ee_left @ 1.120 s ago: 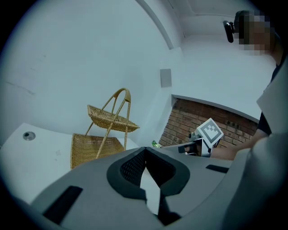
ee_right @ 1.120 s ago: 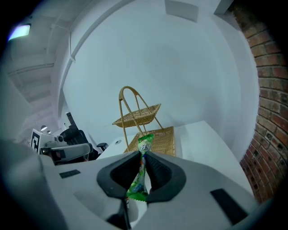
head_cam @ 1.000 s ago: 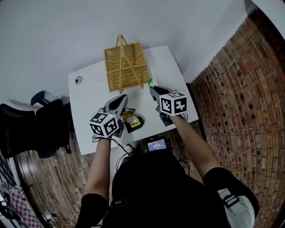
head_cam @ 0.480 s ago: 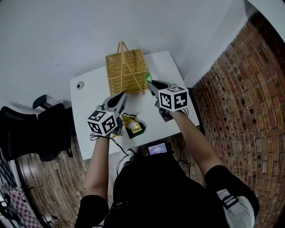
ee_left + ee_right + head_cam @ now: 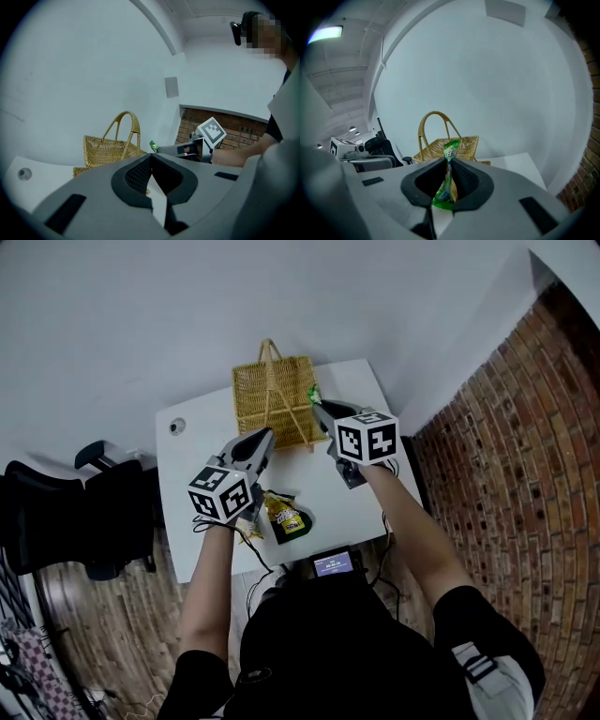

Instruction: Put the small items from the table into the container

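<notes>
Head view: my right gripper holds one green sachet beside the single wicker basket at the table's far edge. I judge this the delivery step; next I must clear the rim and handle, then release. One yellow-and-dark pouch and one smaller packet lie near the front edge.

Left gripper view: my left gripper is closed, empty.

Right gripper view: the jaws pinch the sachet's middle.

Green packet partly hid in R gripper jaws, print unreadable; basket bottom behind L gripper jaws.
</notes>
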Demonstrator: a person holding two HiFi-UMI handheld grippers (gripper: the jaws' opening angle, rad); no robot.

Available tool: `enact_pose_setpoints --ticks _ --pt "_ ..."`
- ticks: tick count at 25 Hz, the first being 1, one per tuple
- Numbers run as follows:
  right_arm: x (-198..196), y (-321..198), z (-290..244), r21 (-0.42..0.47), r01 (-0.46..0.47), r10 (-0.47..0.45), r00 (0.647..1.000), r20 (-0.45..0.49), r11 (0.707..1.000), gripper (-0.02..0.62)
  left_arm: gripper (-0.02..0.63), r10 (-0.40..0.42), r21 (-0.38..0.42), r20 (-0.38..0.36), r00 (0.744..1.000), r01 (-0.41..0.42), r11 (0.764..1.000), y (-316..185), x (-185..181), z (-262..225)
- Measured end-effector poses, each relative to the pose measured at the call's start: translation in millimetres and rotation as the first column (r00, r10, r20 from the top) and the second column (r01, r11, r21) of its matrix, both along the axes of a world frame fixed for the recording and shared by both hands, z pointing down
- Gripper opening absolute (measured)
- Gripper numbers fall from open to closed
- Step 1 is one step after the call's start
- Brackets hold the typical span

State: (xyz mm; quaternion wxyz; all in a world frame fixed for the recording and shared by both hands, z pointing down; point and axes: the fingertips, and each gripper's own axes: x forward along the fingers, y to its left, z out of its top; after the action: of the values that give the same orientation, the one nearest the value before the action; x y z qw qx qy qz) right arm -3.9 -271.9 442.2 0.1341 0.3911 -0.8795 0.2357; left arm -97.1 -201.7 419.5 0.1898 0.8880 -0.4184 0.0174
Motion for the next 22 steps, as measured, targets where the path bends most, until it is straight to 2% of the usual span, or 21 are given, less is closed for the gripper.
enact_pose_setpoints --ticks 10,22 --pt "-18.3 -44.2 -1.1 0.016 0.053 -0.052 0.997 -0.056 0.998 0.054 0.009 -0.020 -0.013 0.001 1.000 0.020 1.000 -21.1 -5.8 6.3" --pt "-38.8 -66.0 14.8 0.027 0.174 -0.163 0.959 -0.231 0.984 0.054 0.009 -0.046 -0.042 -0.008 0.999 0.046 0.998 -34.0 -19.4 20.2"
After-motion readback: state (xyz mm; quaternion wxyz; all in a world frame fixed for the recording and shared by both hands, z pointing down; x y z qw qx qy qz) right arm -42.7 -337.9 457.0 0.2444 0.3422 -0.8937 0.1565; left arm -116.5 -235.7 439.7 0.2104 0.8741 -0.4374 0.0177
